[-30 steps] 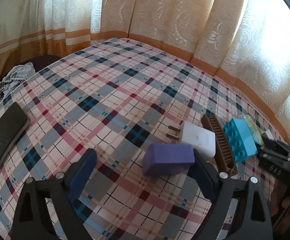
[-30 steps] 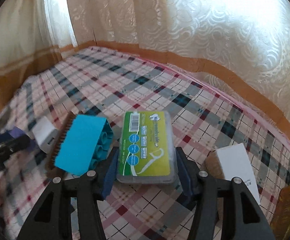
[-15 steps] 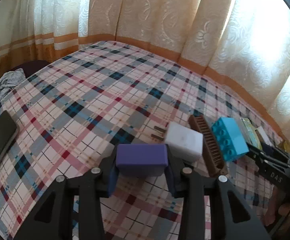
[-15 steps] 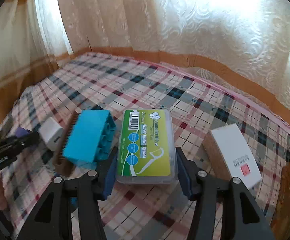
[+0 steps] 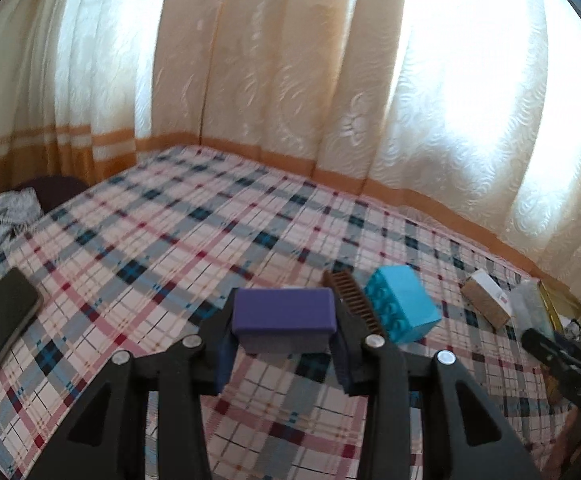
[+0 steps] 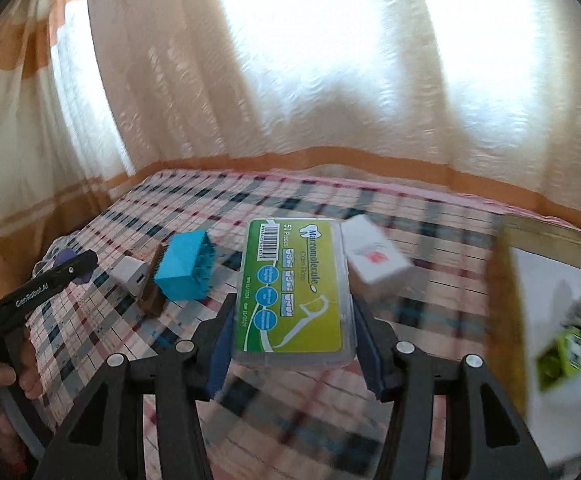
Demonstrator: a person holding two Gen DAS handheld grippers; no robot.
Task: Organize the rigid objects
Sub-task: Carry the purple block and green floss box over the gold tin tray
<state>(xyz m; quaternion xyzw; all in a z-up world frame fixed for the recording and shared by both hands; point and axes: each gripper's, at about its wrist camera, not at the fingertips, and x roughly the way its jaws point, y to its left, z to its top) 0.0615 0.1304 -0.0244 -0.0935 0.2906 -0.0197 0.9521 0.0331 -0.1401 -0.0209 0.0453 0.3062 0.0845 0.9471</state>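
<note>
Bright backlit curtains (image 5: 470, 92) blown out; fisheye edges bent; right view motion-blurred.

A block (image 5: 283, 314) sits between the fingers of the left gripper (image 5: 282, 346), raised over the bed (image 5: 178, 240). Just to its right a comb (image 5: 352, 300) lies against a toy brick (image 5: 402, 308), with a small box (image 5: 486, 298) farther right. A charger (image 6: 130, 280) lies left of the comb. A floss case (image 6: 296, 292) sits between the right gripper's (image 6: 294, 350) fingers, a tray (image 6: 550, 304) at right.
</note>
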